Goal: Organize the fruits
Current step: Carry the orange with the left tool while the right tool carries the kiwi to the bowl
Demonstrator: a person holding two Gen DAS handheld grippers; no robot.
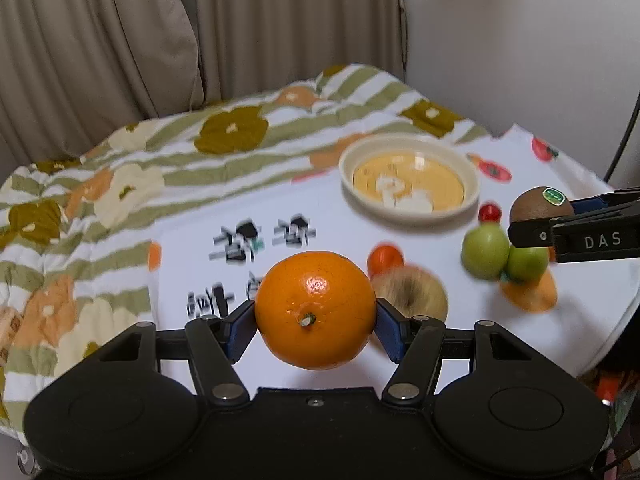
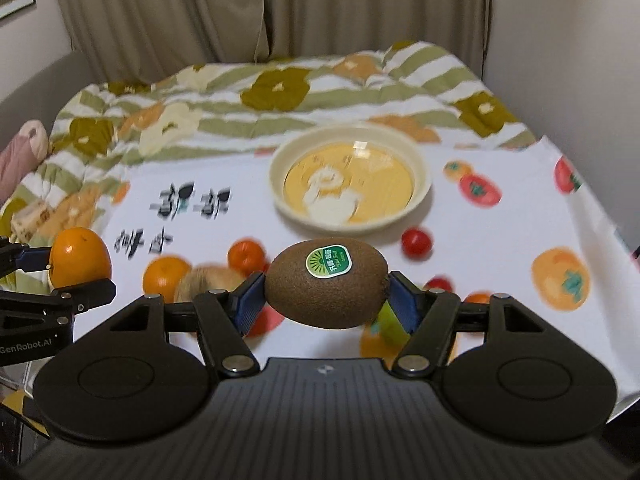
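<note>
My left gripper [image 1: 316, 322] is shut on a large orange [image 1: 315, 312] and holds it above the white cloth. My right gripper [image 2: 326, 290] is shut on a brown kiwi [image 2: 326, 284] with a green sticker, also lifted. The kiwi shows in the left wrist view [image 1: 538, 204], and the orange shows in the right wrist view [image 2: 78, 258]. A cream bowl [image 1: 472, 176] [image 2: 420, 168] with a yellow inside stands beyond both. On the cloth lie two green fruits [image 1: 484, 250], a small orange fruit [image 1: 384, 258], a pale apple [image 1: 420, 294] and a cherry tomato [image 2: 417, 240].
The white cloth [image 2: 224, 248] has printed fruit pictures and black characters. A flowered green-striped quilt [image 1: 120, 184] lies behind and to the left. Curtains [image 2: 168, 8] hang at the back. The cloth's right edge [image 2: 608, 216] drops off near the wall.
</note>
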